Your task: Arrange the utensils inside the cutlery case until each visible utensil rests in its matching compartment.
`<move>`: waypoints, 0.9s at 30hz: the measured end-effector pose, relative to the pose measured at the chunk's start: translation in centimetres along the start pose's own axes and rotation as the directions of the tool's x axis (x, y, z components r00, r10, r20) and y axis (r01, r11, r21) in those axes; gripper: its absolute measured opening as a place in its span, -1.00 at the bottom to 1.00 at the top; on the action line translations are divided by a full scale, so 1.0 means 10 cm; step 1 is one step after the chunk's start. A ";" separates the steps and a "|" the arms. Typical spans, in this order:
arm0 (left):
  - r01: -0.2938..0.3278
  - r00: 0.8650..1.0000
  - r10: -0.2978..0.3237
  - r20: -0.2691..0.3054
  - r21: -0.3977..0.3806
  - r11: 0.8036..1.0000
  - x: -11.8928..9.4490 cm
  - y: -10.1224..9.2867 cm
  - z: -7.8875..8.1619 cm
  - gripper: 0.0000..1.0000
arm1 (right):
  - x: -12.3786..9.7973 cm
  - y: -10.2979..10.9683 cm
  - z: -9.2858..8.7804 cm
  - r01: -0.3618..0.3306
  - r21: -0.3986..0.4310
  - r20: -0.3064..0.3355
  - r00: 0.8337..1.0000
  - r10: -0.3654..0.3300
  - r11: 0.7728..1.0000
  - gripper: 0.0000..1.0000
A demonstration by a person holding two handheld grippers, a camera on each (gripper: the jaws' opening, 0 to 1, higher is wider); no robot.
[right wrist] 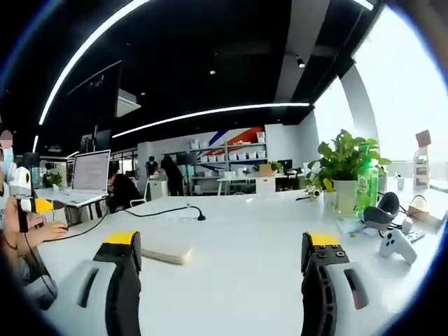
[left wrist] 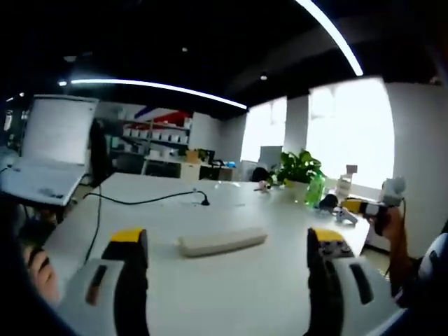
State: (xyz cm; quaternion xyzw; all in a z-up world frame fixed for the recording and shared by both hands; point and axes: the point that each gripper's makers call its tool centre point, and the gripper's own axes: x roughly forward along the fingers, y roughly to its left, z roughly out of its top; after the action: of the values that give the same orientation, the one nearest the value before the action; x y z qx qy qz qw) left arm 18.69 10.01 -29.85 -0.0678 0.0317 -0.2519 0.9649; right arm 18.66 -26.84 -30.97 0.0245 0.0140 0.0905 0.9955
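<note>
A long, flat, off-white cutlery case (left wrist: 222,241) lies closed on the white table (left wrist: 231,294), straight ahead of my left gripper (left wrist: 227,252), which stands open with nothing between its yellow-tipped fingers. In the right gripper view the same case (right wrist: 166,253) lies ahead and to the left, seen end-on. My right gripper (right wrist: 222,255) is open and empty too. No utensils can be seen. The other gripper (left wrist: 371,208) comes into the left gripper view from the right, and the left one (right wrist: 31,205) shows at the left edge of the right gripper view.
A black cable (left wrist: 150,201) runs across the table beyond the case. An open laptop (left wrist: 45,150) stands at the left. A potted plant (right wrist: 343,164), a green bottle (right wrist: 364,183) and game controllers (right wrist: 395,245) sit at the right. People sit in the background.
</note>
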 end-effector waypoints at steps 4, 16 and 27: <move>-0.004 1.000 0.003 0.020 0.015 1.000 -0.07 -0.05 0.07 1.00 | -0.04 0.10 -0.04 -0.052 0.027 -0.032 0.998 0.053 0.998 0.98; -0.003 0.999 0.002 0.039 0.048 0.999 -0.18 -0.15 0.15 1.00 | -0.30 -0.09 0.08 0.032 0.045 -0.014 0.999 -0.031 0.998 0.98; 0.031 0.999 -0.033 0.014 0.138 0.990 -0.08 -0.31 0.07 1.00 | -0.23 -0.20 -0.03 0.049 0.050 -0.066 0.997 -0.046 0.998 0.93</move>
State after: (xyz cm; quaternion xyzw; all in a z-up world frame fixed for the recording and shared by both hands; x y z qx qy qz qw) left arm 16.56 7.79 -28.69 -0.0037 0.0052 -0.2684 0.9633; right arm 16.72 -29.19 -31.35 0.0470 0.0491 0.0671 0.9954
